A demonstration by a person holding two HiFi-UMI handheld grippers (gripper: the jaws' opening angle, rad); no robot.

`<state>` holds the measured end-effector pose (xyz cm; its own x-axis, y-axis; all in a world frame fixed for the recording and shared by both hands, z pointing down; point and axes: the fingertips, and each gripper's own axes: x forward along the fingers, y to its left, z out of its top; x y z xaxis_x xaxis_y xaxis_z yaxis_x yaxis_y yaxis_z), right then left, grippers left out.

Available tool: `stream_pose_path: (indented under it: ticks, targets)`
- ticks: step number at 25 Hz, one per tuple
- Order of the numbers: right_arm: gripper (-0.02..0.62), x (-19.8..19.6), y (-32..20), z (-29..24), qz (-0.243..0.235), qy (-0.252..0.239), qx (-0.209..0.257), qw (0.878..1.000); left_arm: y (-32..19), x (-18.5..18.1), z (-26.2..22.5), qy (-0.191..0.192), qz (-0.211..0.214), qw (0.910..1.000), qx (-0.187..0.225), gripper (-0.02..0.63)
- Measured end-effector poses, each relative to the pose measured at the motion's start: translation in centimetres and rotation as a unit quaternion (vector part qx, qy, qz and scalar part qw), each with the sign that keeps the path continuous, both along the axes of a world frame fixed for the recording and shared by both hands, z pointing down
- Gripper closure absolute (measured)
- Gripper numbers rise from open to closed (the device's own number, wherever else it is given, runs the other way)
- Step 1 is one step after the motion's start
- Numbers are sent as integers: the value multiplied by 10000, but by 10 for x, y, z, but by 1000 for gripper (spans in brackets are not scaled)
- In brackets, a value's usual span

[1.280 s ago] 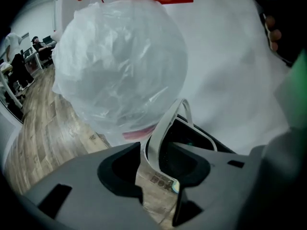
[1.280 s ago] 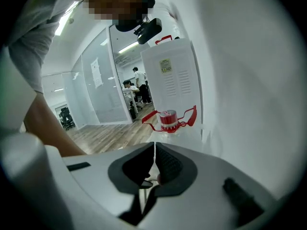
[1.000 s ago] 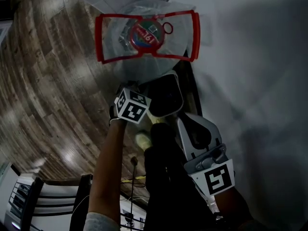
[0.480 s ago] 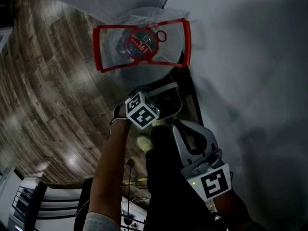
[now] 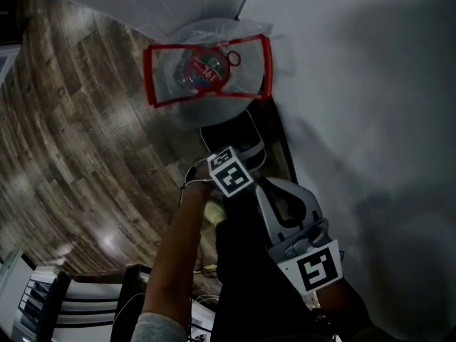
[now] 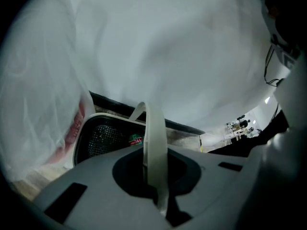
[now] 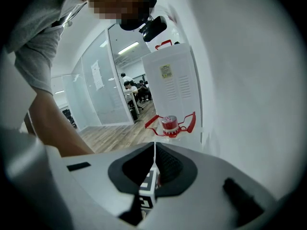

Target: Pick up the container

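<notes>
Container [image 6: 103, 138] sat right at the left gripper [image 6: 153, 174], not the right.
Left jaws had just closed, pinching its white handle [image 6: 155, 123], body just ahead beside the bagged bin [image 5: 206, 102]; right gripper [image 7: 154, 162] was farther back, pressed together, empty.

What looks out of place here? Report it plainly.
Nothing spilled or broken. One oddity: the left claw pinches only the thin white handle of the black container, and the strap twists near its top.

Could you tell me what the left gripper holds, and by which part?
The left gripper holds the black container by its thin white handle.
</notes>
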<state>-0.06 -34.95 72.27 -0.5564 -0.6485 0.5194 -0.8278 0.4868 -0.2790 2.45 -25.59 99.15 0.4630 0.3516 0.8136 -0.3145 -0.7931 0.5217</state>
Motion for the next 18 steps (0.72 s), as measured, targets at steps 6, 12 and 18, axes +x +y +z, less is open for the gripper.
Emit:
stream_pose_path:
  ticks: [6,12,18]
  targets:
    - [568,-7,2,-29,-211,59,212,9995,12,-7,-19,-195,-964,9945,-374,591]
    - [568,-10,3,-74,-265,70,437,9987,15,-74,-50,-996,-2746,9517,-943,591]
    - [568,-21,11,-133,-409,139,706,9966,21,-110,-107,-678,-4298,8931,-1140,589]
